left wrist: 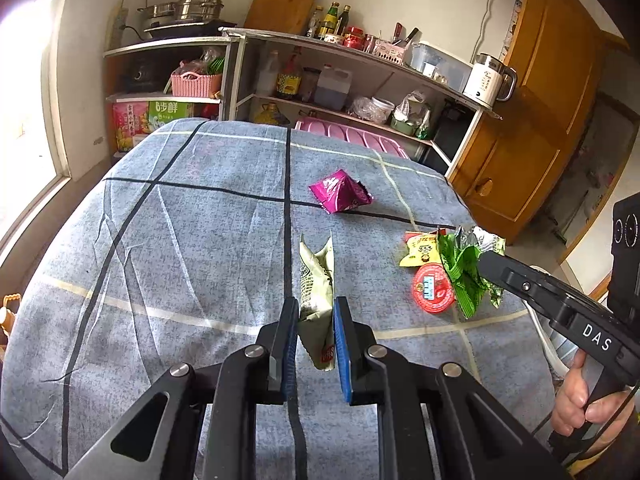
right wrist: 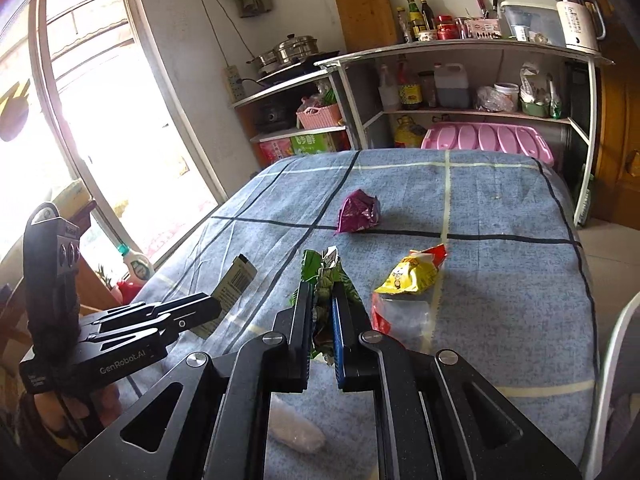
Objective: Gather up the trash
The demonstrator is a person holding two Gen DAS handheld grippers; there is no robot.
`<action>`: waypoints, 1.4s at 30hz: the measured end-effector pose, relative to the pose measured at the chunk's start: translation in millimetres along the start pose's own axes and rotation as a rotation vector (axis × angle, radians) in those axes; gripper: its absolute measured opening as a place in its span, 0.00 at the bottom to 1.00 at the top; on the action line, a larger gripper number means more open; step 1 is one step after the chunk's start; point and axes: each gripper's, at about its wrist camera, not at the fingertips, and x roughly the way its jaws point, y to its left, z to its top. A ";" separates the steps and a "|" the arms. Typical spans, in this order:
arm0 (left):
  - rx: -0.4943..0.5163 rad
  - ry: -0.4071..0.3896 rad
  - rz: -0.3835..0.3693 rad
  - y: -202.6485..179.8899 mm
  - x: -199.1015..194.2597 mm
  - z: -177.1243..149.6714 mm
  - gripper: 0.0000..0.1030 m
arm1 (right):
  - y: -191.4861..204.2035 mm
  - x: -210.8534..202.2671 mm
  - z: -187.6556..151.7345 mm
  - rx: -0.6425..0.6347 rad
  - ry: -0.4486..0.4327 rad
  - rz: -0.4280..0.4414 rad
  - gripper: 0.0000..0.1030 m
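Observation:
My left gripper is shut on a pale green wrapper and holds it above the checked tablecloth. It also shows in the right wrist view. My right gripper is shut on a crumpled green foil wrapper, which also shows in the left wrist view. A magenta wrapper lies farther back on the table. A yellow and red snack bag lies to the right. A round red lid lies beside it.
A clear plastic piece lies on the cloth under my right gripper. Shelves with bottles, pots and a kettle stand behind the table. A pink lid sits at the far edge. A window is left, a wooden cabinet right.

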 end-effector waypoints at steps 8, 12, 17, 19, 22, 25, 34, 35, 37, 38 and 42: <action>0.102 -0.047 -0.100 -64.9 -20.2 11.1 0.17 | -30.4 -63.9 -0.9 0.032 -0.081 -0.070 0.09; 0.160 -0.050 -0.127 -103.9 -19.3 7.6 0.17 | -49.3 -89.1 -3.5 0.053 -0.104 -0.112 0.09; 0.208 -0.023 -0.208 -150.5 -12.3 5.0 0.17 | -77.5 -118.5 -8.7 0.094 -0.129 -0.164 0.09; 0.224 -0.025 -0.234 -167.7 -10.9 2.8 0.17 | -90.1 -129.5 -11.3 0.112 -0.137 -0.189 0.09; 0.249 -0.015 -0.271 -193.8 -4.5 -0.2 0.17 | -106.4 -143.5 -16.8 0.135 -0.141 -0.228 0.09; 0.265 0.015 -0.323 -218.7 4.6 -4.3 0.17 | -123.7 -156.0 -23.4 0.155 -0.139 -0.261 0.09; 0.326 0.093 -0.431 -289.1 34.0 -23.6 0.17 | -175.9 -187.4 -49.2 0.247 -0.124 -0.350 0.09; 0.335 0.101 -0.433 -296.4 37.8 -26.4 0.17 | -181.9 -188.3 -51.9 0.257 -0.119 -0.356 0.09; 0.349 0.120 -0.438 -310.0 46.0 -32.0 0.17 | -190.2 -190.2 -56.5 0.262 -0.112 -0.392 0.09; 0.353 0.132 -0.441 -316.0 50.2 -35.0 0.17 | -195.7 -190.2 -58.9 0.268 -0.107 -0.398 0.09; 0.374 0.161 -0.448 -333.8 66.2 -41.5 0.17 | -217.9 -191.6 -70.1 0.316 -0.092 -0.406 0.09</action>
